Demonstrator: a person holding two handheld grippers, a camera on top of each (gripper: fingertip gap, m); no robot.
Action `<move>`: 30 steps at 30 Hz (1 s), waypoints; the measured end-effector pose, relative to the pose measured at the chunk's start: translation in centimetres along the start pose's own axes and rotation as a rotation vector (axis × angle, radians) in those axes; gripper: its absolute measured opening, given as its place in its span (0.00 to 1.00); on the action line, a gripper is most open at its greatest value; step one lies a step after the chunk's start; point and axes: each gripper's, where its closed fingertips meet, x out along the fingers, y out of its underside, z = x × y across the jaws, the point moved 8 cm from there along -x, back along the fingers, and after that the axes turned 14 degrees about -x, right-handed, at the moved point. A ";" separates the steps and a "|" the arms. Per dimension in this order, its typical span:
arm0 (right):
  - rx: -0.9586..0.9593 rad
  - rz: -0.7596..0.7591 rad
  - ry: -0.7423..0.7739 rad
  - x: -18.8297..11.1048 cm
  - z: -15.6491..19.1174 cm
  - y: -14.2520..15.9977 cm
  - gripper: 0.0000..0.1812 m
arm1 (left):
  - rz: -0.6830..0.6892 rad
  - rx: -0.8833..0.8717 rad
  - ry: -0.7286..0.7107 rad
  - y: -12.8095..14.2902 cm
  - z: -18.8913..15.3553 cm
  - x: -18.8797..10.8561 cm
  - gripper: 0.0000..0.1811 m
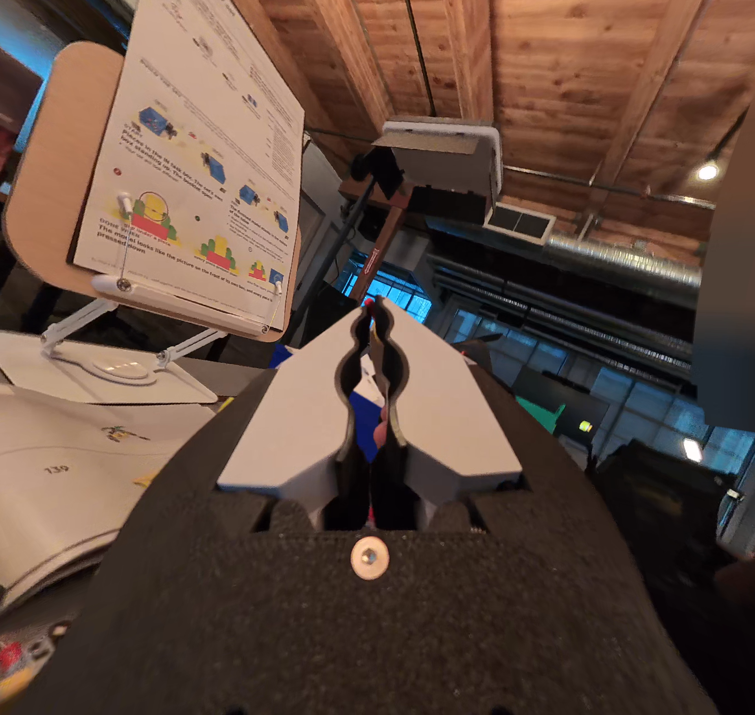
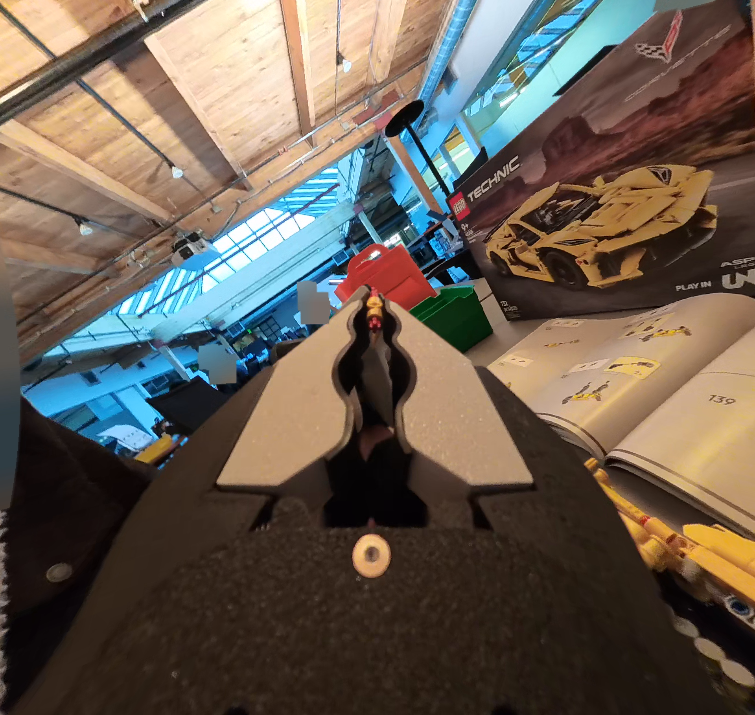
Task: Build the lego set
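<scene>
My left gripper (image 1: 371, 307) is tilted upward, shut on a thin red lego piece (image 1: 369, 302) whose tip pokes out between the fingertips. My right gripper (image 2: 374, 299) is also tilted upward and shut on a small red axle with a yellow bush (image 2: 374, 309) at its tips. The open instruction booklet (image 2: 637, 393) lies at the right of the right wrist view and it also shows at the lower left of the left wrist view (image 1: 69, 479). Part of the yellow lego car model (image 2: 670, 548) lies at the right wrist view's lower right.
A bookstand with a printed sheet (image 1: 192, 156) stands at the left. The set's box (image 2: 604, 221) stands behind the booklet, with a green bin (image 2: 453, 323) and a red container (image 2: 380, 274) beside it. A blue box (image 1: 367, 409) shows between the left fingers.
</scene>
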 end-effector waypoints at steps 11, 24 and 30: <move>-0.054 0.055 -0.046 -0.1 -0.3 -0.4 0.03 | 0.118 -0.232 0.129 -1.0 1.3 0.0 0.01; -0.290 0.384 -0.261 -1.8 -1.4 -1.9 0.03 | 0.653 -0.083 0.176 -2.5 1.7 -0.3 0.13; -0.312 0.428 -0.320 -2.0 -1.0 -1.6 0.03 | 0.708 -0.122 0.201 -1.8 1.7 -0.4 0.10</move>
